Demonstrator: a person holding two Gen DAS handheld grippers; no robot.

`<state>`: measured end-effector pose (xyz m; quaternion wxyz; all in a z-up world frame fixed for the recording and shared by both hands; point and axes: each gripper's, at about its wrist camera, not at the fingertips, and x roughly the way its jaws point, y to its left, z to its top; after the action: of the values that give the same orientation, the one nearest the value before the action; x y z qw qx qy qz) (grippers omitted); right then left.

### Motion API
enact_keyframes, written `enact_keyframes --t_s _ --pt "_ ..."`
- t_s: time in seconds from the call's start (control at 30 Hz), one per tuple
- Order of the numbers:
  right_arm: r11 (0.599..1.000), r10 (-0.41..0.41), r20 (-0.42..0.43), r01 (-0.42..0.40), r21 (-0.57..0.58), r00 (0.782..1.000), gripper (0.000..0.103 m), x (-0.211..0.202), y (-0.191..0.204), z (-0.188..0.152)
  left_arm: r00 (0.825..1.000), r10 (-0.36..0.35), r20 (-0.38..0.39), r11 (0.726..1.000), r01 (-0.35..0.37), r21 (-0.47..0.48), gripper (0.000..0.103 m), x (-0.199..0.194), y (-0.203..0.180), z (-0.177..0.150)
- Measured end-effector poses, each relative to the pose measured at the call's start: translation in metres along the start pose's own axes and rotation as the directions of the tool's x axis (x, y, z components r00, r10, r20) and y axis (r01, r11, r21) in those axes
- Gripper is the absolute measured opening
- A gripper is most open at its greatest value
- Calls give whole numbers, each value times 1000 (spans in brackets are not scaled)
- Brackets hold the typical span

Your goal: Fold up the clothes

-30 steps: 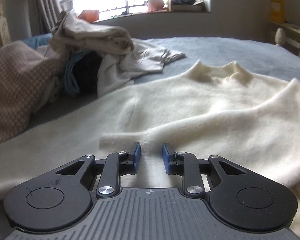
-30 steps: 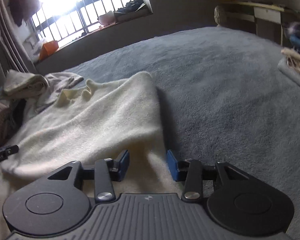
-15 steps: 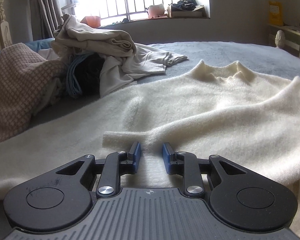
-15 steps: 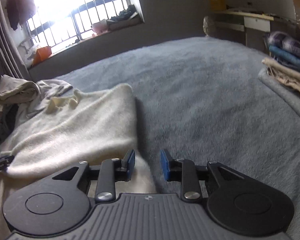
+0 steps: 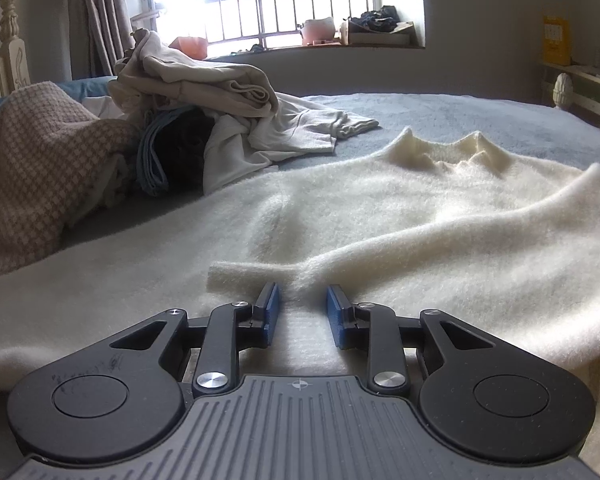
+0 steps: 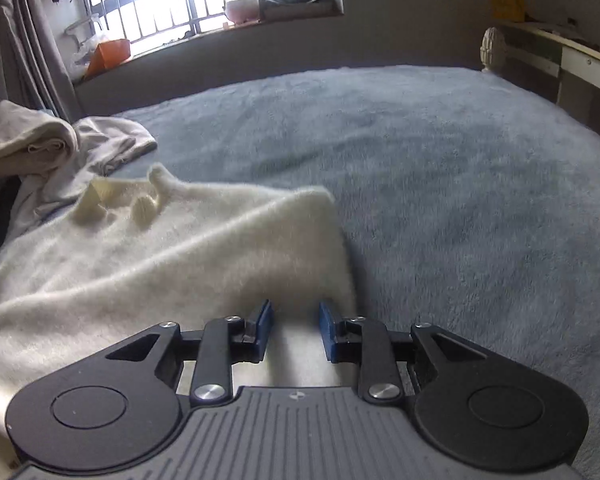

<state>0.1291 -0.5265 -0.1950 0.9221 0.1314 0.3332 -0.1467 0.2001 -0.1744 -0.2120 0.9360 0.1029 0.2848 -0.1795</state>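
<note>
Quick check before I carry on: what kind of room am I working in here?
Most likely a bedroom. The cream sweater lies spread on a wide bed with a grey-blue blanket, a carved bedpost stands at the far left, and a barred window with a curtain sits behind the clothes pile.

Left tongs [image 5: 302, 300] over cream sweater [image 5: 380, 208]

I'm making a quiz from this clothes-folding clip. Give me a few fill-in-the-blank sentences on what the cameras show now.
1. The cream sweater lies spread on a bed covered in ____ fleece.
2. Behind the heap of unfolded clothes, daylight comes through a barred ____.
3. The pads on the left gripper are coloured ____.
4. The sweater's collar points ____ the window.

Missing words: grey; window; blue; toward
</note>
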Motion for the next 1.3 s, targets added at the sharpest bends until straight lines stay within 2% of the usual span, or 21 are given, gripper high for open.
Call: enact_keyframes --t_s 0.07,0.17,0.2,0.23,0.27,0.33,0.4,0.43,0.5,0.6,0.7,0.8,0.87,0.93,0.97,1.03,1.13,1.23,1.3 --pt "1000 1 1 -1 7 1000 27 13 -1 11 1000 5 4 1000 -5 7 28 0 -2 0" --pt "1000 -28 -28 28 6 999 28 57 -11 19 1000 -1 4 1000 1 2 28 0 -1 -1" --pt "999 -26 -19 26 33 999 33 66 -18 19 1000 -5 6 1000 5 -1 28 1 0 -1" --pt "997 -32 -18 33 74 999 51 70 -24 21 1000 -10 8 1000 10 -5 28 1 1 -1" --pt "993 -23 -17 25 119 1000 52 70 -30 22 1000 -14 9 1000 14 -8 28 1 2 -1" --pt "982 -2 -5 3 186 1000 52 65 -39 21 1000 -23 12 1000 23 -19 28 1 4 -2" --pt "981 -18 0 18 195 1000 50 51 -41 20 1000 -22 9 1000 22 -17 28 2 4 -2" --pt "980 -26 10 24 198 1000 47 40 -40 20 1000 -21 7 1000 21 -15 28 2 3 -1" --pt "977 -29 40 20 212 999 47 11 -40 21 1000 -23 2 1000 23 -12 28 3 3 0" --pt "974 22 67 -37 224 997 43 -33 -33 15 1000 -19 -4 1000 19 -5 28 3 2 1" --pt "986 91 17 -93 142 996 39 -45 -8 -4 1000 -24 -13 1000 24 -13 28 2 3 2" --pt "999 36 -113 -34 20 993 38 -11 10 -37 998 -48 -40 998 45 -54 29 1 10 7" --pt "1000 8 -89 -8 -8 996 37 -8 16 -44 996 -68 -58 993 62 -99 30 -5 17 13" --pt "1000 -12 -76 12 -7 997 37 -20 27 -34 993 -88 -74 987 77 -144 35 -11 24 19" --pt "1000 4 -62 -4 2 998 36 -30 33 -31 994 -85 -67 985 74 -159 39 -15 28 20" --pt "998 62 -31 -62 11 998 36 -48 49 -27 994 -85 -65 977 70 -200 40 -22 37 21" --pt "983 172 -19 -173 -57 985 36 -58 86 -30 993 -92 -80 958 67 -279 40 -31 53 20" --pt "958 249 -29 -251 -136 968 36 -47 125 -44 993 -63 -103 927 20 -374 43 -39 81 11" --pt "949 258 -84 -268 -164 963 37 -25 142 -61 990 -14 -141 891 -52 -451 44 -45 108 0"
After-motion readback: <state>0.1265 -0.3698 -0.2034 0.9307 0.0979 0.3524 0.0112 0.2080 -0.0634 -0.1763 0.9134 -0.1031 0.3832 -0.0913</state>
